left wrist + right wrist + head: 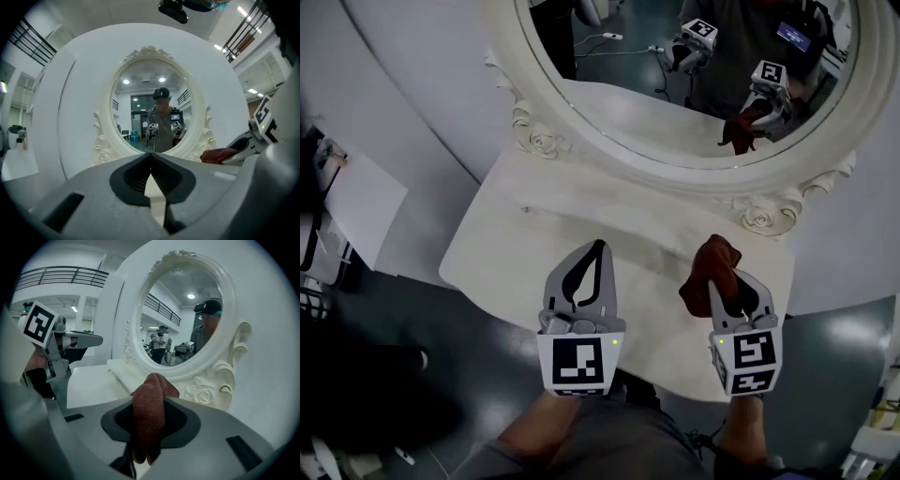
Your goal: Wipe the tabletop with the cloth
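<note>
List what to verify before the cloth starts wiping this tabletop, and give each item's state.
1. Grip of right tool on cloth: ok, jaws closed on it, a bunched fold sticking out past the tips.
2. Nothing in left tool: ok, jaws together, empty.
3. Contact of cloth with tabletop: cannot tell from these views.
4. Wiping path: ok, no objects seen on the tabletop.
5. Gap between cloth and mirror frame: ok, they are apart in the head view.
</note>
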Motion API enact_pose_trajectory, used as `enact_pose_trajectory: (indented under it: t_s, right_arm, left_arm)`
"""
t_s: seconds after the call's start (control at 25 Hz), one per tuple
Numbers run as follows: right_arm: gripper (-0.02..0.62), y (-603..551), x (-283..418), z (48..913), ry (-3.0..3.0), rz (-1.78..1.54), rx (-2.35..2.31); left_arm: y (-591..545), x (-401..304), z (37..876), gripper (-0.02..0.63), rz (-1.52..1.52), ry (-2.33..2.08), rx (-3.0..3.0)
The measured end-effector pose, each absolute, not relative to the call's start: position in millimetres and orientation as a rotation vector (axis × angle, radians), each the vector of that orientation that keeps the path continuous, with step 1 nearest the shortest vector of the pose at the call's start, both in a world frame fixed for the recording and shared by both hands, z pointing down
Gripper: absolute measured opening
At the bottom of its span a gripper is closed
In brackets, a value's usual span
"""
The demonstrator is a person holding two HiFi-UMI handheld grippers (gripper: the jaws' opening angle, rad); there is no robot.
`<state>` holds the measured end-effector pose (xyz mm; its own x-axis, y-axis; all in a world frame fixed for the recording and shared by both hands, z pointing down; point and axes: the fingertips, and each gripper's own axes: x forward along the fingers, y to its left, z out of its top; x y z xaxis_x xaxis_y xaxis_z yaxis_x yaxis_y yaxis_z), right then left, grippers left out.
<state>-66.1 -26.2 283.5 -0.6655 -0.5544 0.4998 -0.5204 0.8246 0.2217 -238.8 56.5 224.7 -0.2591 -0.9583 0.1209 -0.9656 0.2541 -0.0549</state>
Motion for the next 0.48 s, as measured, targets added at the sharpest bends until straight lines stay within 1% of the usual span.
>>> enact_pose_trajectory:
  t_s: [0.24, 0.48]
  right_arm:
    - [0.104, 13.2, -149.4, 321.8, -2.445, -0.071, 0.598]
    - [0.104, 38.1, -193.1, 378.2, -2.384, -0.037, 0.492]
  left_arm:
    - [89.1, -293.7, 256.8, 0.014, 0.187, -2.448, 1.756]
    - [107.3, -324.4, 306.5, 0.014, 0.229, -2.387, 1.675]
